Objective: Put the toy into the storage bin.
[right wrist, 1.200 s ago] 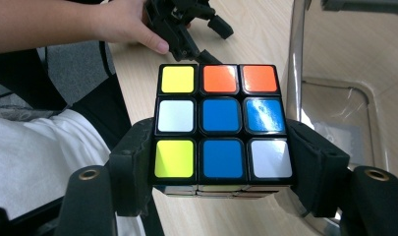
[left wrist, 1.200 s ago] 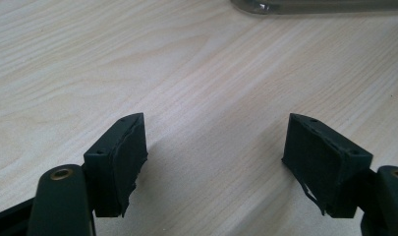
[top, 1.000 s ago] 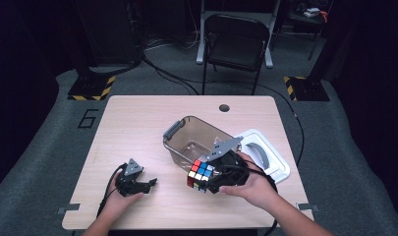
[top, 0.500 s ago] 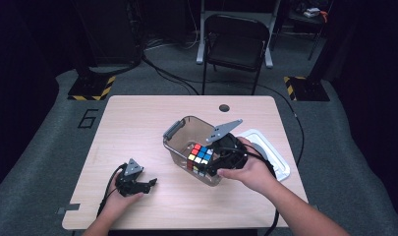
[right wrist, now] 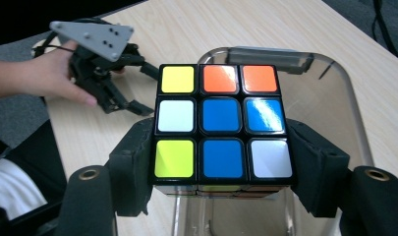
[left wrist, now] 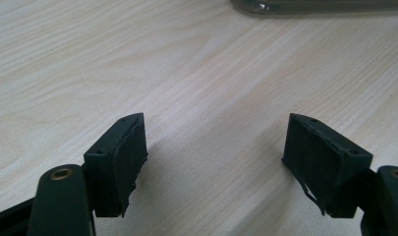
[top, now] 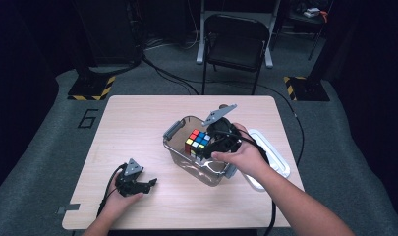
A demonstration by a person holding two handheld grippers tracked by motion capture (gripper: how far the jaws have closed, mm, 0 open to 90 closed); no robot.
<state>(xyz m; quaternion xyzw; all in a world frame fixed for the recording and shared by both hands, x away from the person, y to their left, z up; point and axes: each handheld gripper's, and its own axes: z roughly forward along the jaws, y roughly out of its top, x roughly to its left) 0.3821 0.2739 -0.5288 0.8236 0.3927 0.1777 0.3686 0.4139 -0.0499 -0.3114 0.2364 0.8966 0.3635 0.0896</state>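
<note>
My right gripper [top: 202, 143] is shut on a scrambled puzzle cube [top: 198, 140] and holds it over the open clear plastic container [top: 174, 146] in the high view. In the right gripper view the cube [right wrist: 221, 129] sits between both black pads [right wrist: 137, 162], above the container [right wrist: 344, 113]. My left gripper [top: 148, 184] rests near the table's front left, held in a hand, jaws open. The left gripper view has its pads [left wrist: 123, 152] wide apart over bare wood, nothing between them; the container's edge [left wrist: 314, 6] runs along the top.
A white lid [top: 275, 156] lies on the wooden table [top: 137, 123] to the right of the container. A dark round spot [top: 222, 106] marks the tabletop behind it. A folding chair [top: 236, 44] stands beyond the far edge. Cables trail from both grippers.
My right gripper has carried the cube up and away from the front of the table, from beside the container to over its opening. The left gripper has stayed put.
</note>
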